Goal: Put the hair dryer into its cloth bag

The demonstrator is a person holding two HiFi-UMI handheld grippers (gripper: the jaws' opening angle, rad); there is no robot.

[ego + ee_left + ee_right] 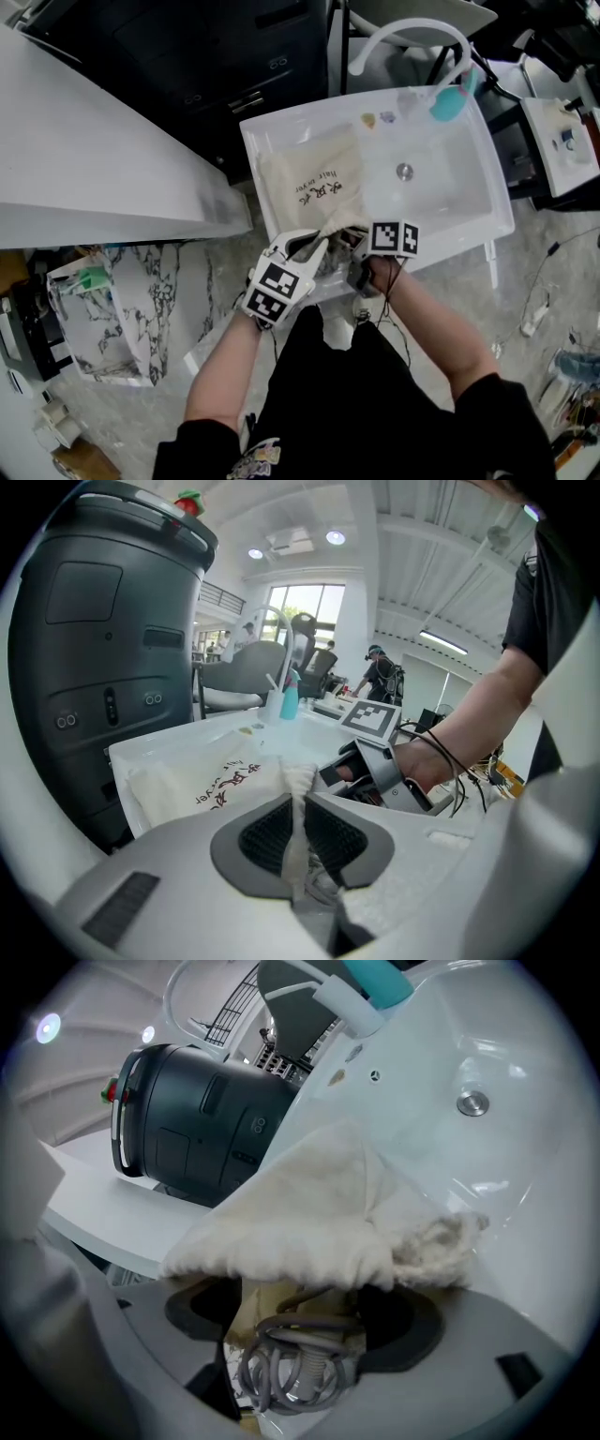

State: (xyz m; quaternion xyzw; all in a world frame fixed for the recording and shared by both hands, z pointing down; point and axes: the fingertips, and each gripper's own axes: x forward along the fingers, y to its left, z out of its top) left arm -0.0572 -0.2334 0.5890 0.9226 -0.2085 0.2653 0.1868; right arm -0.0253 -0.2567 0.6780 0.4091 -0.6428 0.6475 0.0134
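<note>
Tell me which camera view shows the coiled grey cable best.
The right gripper view: the coiled grey cable lies between the open jaws of the right gripper, under the cloth bag edge. In the head view the bag covers it; the left gripper view shows it unclearly.

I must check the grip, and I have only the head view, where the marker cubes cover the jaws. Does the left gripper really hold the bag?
Observer: Yes. In the left gripper view, the left gripper is shut on a fold of the cloth bag, pinched between its pads.
Operator: And the right gripper?
Observer: The right gripper stands wide open; its pads press on nothing.
Operator: Is something between them?
Observer: A coiled grey cord lies between them, just under the bag's lifted edge.
</note>
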